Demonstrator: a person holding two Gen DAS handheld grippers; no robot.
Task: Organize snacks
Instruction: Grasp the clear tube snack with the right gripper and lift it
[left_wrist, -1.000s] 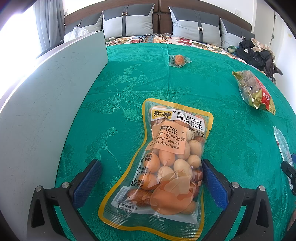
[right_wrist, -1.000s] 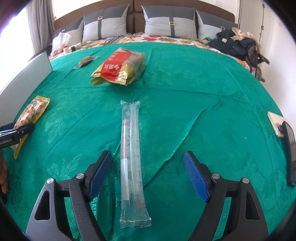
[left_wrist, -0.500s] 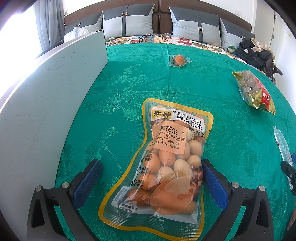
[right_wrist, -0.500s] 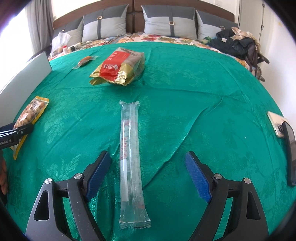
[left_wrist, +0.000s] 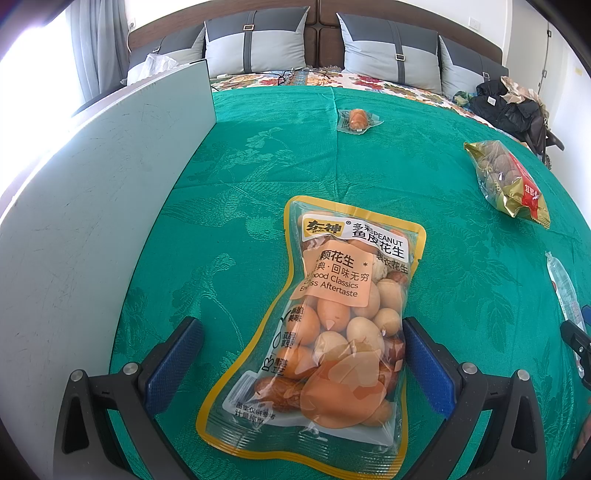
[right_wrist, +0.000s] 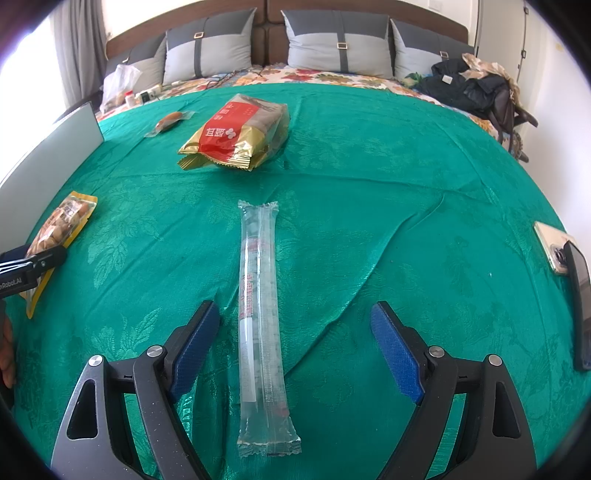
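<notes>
A clear, yellow-edged peanut bag (left_wrist: 343, 317) lies flat on the green bedspread (left_wrist: 258, 166) between the fingers of my left gripper (left_wrist: 301, 325). That gripper is open; its right pad is close to the bag's edge and its left pad stands well apart. In the right wrist view a long clear stick pack (right_wrist: 258, 314) lies lengthwise between the fingers of my open right gripper (right_wrist: 293, 306), nearer the left finger and touching neither. A gold-and-red snack bag (right_wrist: 236, 136) and a small sausage packet (right_wrist: 170, 120) lie farther back.
A tall grey board (left_wrist: 92, 221) stands along the left edge of the spread. Two phones (right_wrist: 554, 251) lie at the right edge. Dark clothes (right_wrist: 465, 88) and pillows (right_wrist: 332, 48) sit at the head of the bed. The left gripper's tip (right_wrist: 33, 262) shows beside the peanut bag (right_wrist: 62, 221).
The right gripper's fingers have spread slightly wider around the stick pack. The left gripper and all the snacks have stayed where they were.
</notes>
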